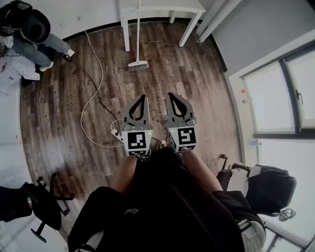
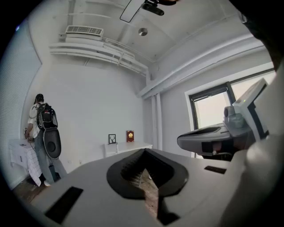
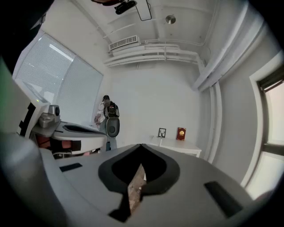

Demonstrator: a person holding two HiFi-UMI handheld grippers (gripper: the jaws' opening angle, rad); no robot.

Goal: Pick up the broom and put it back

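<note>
The broom [image 1: 138,65] stands across the room, its bristle head on the wooden floor and its thin pale handle [image 1: 139,24] leaning up against the white table [image 1: 162,7]. Both grippers are held side by side in front of my legs, well short of the broom. My left gripper [image 1: 142,98] is shut with nothing in it; in its own view the jaws meet at a point [image 2: 144,151]. My right gripper [image 1: 171,96] is also shut and empty, its tips [image 3: 141,146] together. Both point roughly level toward the table.
A white cable [image 1: 93,93] snakes over the floor to a power strip [image 1: 115,133] by my left gripper. A person with a backpack [image 1: 29,29] stands far left. An office chair [image 1: 44,206] is near left, a chair with a bag [image 1: 266,187] near right, and windows [image 1: 280,93] on the right.
</note>
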